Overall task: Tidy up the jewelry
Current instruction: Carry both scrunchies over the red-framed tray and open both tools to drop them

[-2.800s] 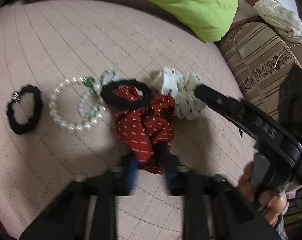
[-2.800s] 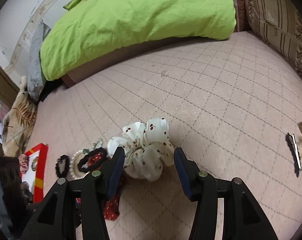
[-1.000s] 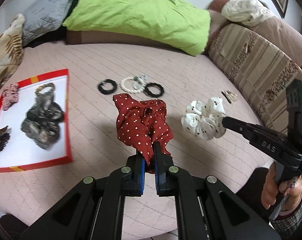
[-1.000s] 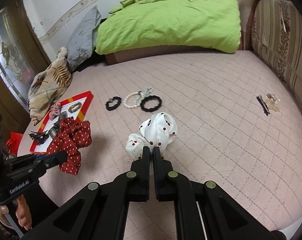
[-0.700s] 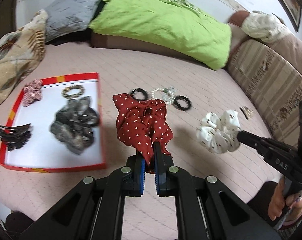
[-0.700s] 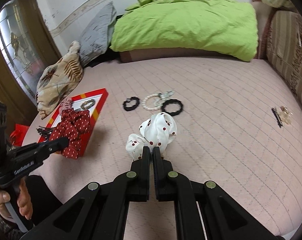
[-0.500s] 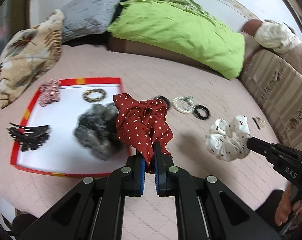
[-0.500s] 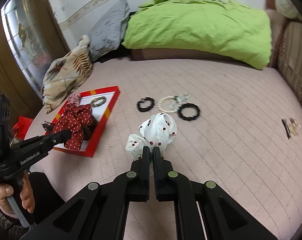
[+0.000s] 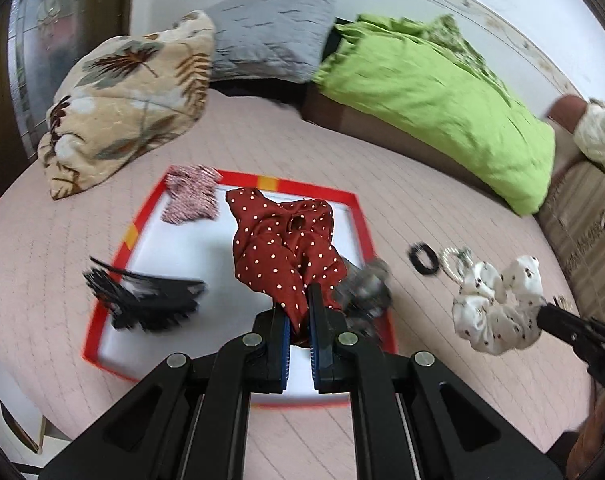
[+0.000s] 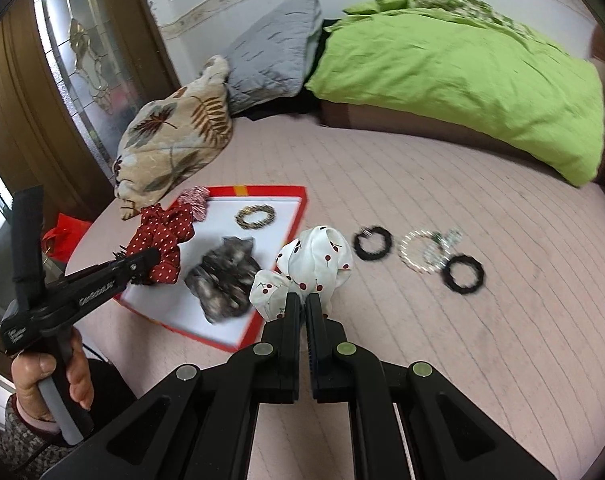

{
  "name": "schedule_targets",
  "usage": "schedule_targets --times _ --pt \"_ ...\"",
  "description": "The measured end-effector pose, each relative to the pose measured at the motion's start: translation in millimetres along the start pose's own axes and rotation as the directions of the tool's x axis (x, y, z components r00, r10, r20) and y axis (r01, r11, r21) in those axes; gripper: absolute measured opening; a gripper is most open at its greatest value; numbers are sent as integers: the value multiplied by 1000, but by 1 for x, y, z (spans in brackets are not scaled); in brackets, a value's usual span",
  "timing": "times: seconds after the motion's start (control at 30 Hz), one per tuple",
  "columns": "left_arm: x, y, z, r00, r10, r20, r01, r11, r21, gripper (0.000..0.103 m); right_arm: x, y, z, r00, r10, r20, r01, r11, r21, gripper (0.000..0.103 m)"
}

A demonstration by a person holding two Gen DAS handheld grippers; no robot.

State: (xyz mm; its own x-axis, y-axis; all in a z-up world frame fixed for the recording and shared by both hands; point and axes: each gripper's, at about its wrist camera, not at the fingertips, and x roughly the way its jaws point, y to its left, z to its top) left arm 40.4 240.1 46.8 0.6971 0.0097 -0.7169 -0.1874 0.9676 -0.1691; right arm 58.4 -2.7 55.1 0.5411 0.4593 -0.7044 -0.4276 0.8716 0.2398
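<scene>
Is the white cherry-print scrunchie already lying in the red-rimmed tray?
No, the white scrunchie hangs pinched in the right gripper, beside the tray.

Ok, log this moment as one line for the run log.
left gripper: shut on red scrunchie, over tray | right gripper: shut on white scrunchie | neither placed yet

Little lettering, none of it readable

We see white print along the side of the left gripper [image 10: 144, 266] in the right wrist view, a longer word on its arm and smaller lines near the handle, but we cannot make out the letters. In the left wrist view the right gripper [image 9: 542, 314] shows a trace of white characters at the frame edge, cut off and unreadable. We find no other text or numbers.
</scene>
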Motion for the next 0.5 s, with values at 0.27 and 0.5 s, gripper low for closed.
schedule_targets --times 0.27,0.5 --pt "27 31 33 999 54 2 -54 999 -5 7 31 34 33 998 61 -3 -61 998 -23 4" --pt "52 61 43 996 70 -58 -74 996 -56 7 71 69 64 993 119 -20 -120 991 -50 4"
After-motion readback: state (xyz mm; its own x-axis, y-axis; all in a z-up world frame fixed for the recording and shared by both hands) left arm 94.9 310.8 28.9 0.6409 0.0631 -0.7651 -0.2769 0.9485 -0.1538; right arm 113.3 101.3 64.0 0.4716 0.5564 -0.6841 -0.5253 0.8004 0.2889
